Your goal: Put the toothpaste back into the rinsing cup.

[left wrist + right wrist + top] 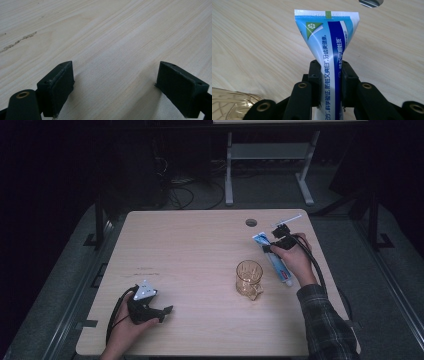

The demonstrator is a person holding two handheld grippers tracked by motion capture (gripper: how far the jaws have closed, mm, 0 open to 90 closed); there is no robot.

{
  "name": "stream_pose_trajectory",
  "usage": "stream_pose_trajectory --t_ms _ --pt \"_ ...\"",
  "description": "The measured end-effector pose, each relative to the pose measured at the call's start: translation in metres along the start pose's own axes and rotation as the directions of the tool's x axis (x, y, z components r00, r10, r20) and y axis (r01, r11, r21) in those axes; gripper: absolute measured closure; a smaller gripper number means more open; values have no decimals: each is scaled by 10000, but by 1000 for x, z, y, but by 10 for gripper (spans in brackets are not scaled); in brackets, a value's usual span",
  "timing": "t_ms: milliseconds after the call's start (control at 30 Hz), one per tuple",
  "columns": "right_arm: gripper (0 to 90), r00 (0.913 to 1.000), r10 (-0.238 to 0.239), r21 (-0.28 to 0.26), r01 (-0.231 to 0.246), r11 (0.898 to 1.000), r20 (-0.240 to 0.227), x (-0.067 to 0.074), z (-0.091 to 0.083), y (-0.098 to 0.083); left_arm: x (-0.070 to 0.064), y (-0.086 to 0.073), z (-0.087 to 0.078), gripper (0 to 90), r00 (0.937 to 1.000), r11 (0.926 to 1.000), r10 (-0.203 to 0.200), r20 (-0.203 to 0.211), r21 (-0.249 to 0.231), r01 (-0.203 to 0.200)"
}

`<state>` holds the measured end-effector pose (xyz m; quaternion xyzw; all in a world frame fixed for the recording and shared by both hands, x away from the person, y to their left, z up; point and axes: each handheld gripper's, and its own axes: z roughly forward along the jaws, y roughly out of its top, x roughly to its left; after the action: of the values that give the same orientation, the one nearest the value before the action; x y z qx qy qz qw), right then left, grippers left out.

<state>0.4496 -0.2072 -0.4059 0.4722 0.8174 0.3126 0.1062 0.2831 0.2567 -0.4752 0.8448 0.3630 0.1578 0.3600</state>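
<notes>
right tool (331,75) is clamped on the toothpaste tube (329,47), jaws pinching the soft body partway along, crimped flat end fanning out beyond them. in the high view the tube (274,260) is seen at the right side of the counter (200,250), crimped end raised in the right tool (273,245), cap end low toward the person, just right of the amber glass mug (248,278). whether the cap end is clear of the counter cannot be told.

left tool (115,85) is spread wide with nothing between the jaws, resting low over bare counter near the front left; it is seen in the high view at (161,312).

risks, as judged from here:
- the grip is on a squashy, glossy body. slip is likely if the tube is swung, since the heavy cap end hangs well outside the jaws.
- too hard a squeeze could force paste toward the cap. cap state is too small to be read.
- the mug is close to the dangling end. if the tube is carried left at low height, the mug could be clipped and tipped or pushed.
- if the mug is the target, a long limp tube entering off-centre could catch the rim and be levered out of the jaws.
- the cable from the right tool trails beside the tube and could be snagged on a turn.
</notes>
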Motion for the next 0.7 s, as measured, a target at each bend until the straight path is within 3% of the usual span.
stream_pose_trajectory --t_ms 700 --pt "744 9994 343 -1403 -347 9895 -56 -7 -49 -2 0 0 0 132 10000 10000 -5 -8 -20 5"
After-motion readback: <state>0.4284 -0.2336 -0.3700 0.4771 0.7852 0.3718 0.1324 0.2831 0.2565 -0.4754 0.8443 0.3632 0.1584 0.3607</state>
